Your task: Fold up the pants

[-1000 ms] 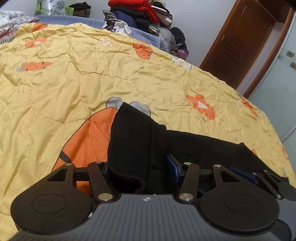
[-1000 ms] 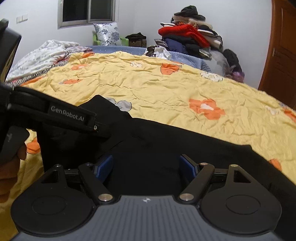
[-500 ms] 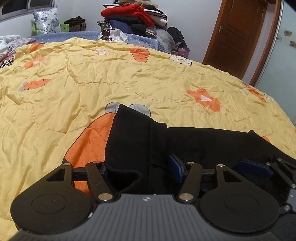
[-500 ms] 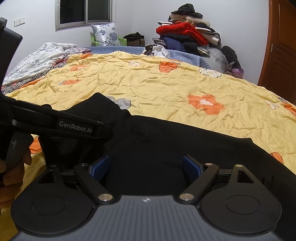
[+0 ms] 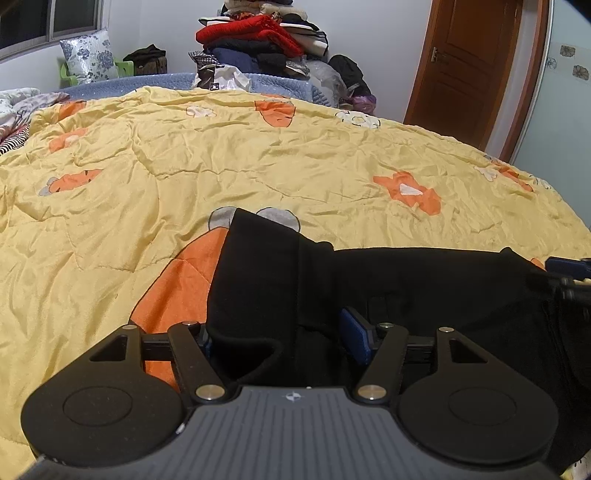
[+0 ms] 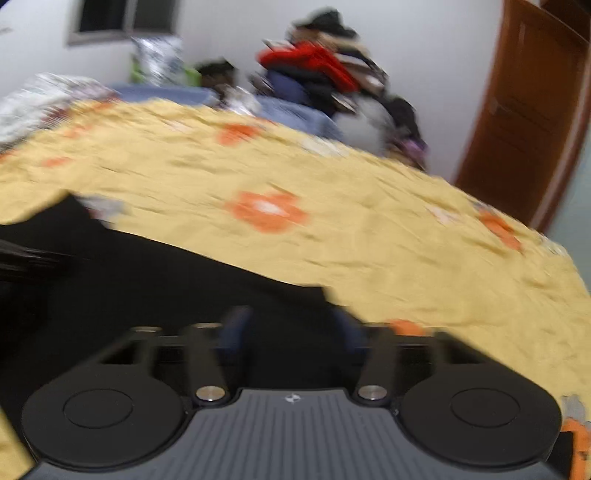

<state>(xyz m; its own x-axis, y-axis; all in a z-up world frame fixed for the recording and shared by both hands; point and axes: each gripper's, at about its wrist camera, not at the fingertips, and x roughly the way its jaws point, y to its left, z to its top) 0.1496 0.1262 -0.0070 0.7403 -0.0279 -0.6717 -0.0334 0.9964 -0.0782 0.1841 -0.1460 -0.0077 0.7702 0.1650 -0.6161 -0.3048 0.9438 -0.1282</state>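
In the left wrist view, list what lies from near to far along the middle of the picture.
left gripper → black pants → yellow quilt → blue bedding → heap of clothes against the wall

- A rumpled yellow quilt with orange cartoon prints covers the bed.
- A tall heap of clothes topped by a red knit stands against the plain white wall.
- A brown panelled wooden door is at right.
- A dark window sits upper left, a floral pillow below it.
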